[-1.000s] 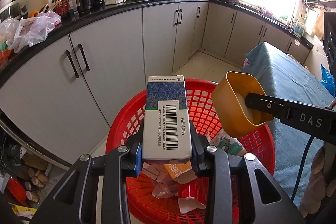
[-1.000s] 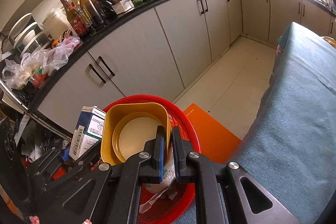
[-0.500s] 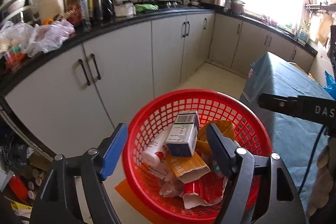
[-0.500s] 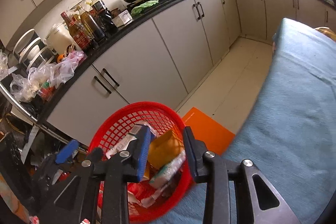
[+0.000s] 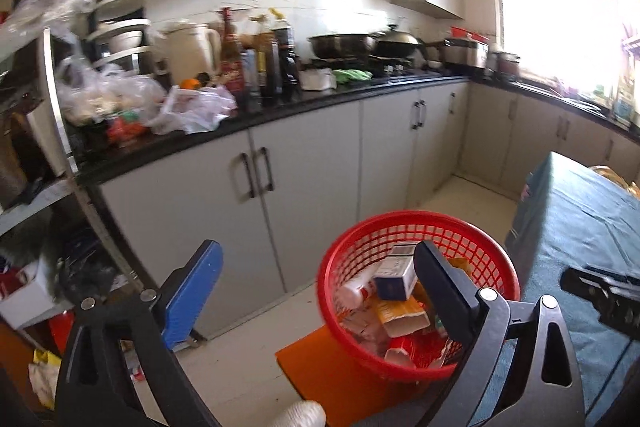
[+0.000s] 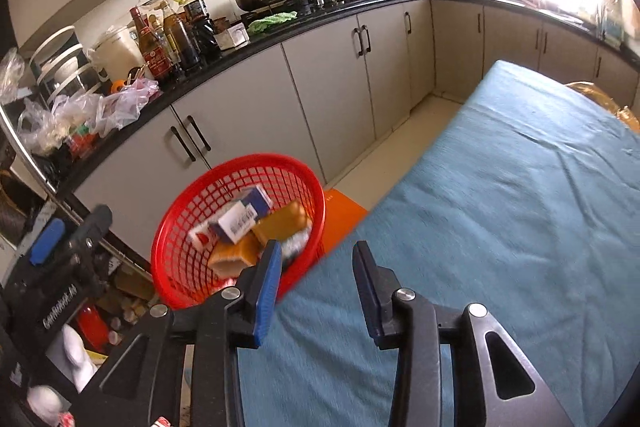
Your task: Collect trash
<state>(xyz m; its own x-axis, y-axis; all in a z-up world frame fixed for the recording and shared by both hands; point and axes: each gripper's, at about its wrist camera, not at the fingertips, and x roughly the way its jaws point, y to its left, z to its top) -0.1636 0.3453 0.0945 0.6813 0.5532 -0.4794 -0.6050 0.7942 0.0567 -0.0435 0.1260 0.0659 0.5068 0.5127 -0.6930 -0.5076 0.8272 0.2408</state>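
Note:
A red mesh basket (image 5: 362,239) stands on the floor beside the table, also in the right wrist view (image 6: 188,223). In it lie a blue and white carton (image 5: 394,273) (image 6: 240,217), a yellow container (image 6: 284,225), and several wrappers and scraps (image 5: 400,319). My left gripper (image 5: 316,283) is open and empty, raised above and left of the basket. My right gripper (image 6: 314,275) is open and empty, over the table edge just right of the basket.
A table under a teal cloth (image 6: 500,207) fills the right side. An orange mat (image 5: 332,379) lies under the basket. Grey cabinets (image 5: 304,167) with a cluttered black counter (image 5: 208,131) run along the back. A metal shelf rack (image 5: 52,131) stands at the left.
Both grippers opened and dropped the carton and the yellow container into the basket. Both have since pulled up and away from the basket.

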